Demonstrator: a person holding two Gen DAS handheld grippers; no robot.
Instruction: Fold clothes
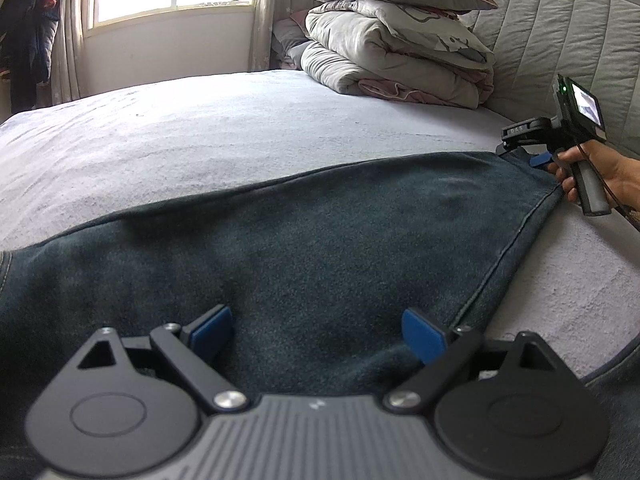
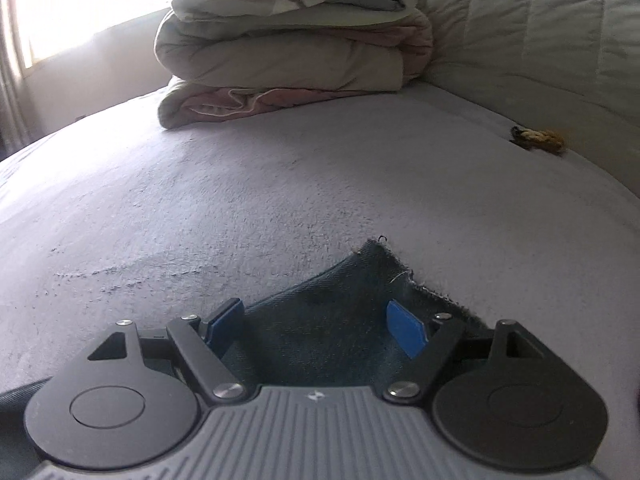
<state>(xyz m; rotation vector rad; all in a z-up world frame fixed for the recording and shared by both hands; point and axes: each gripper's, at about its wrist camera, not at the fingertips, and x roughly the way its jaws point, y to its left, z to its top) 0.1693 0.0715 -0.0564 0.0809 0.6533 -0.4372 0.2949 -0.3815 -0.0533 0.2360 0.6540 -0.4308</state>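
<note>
While the bed (image 1: 200, 140) carries the dark jeans (image 1: 320, 240) flat near its front edge, the long axis of the jeans runs across the bed, with the frayed hem (image 2: 400, 276) pointing toward the headboard side. Both the left gripper (image 1: 318, 332) and the right gripper (image 2: 316, 322) have their jaws spread, over the denim but pinching nothing. If the right jaws close only on the top layer, the fold may come crooked.
</note>
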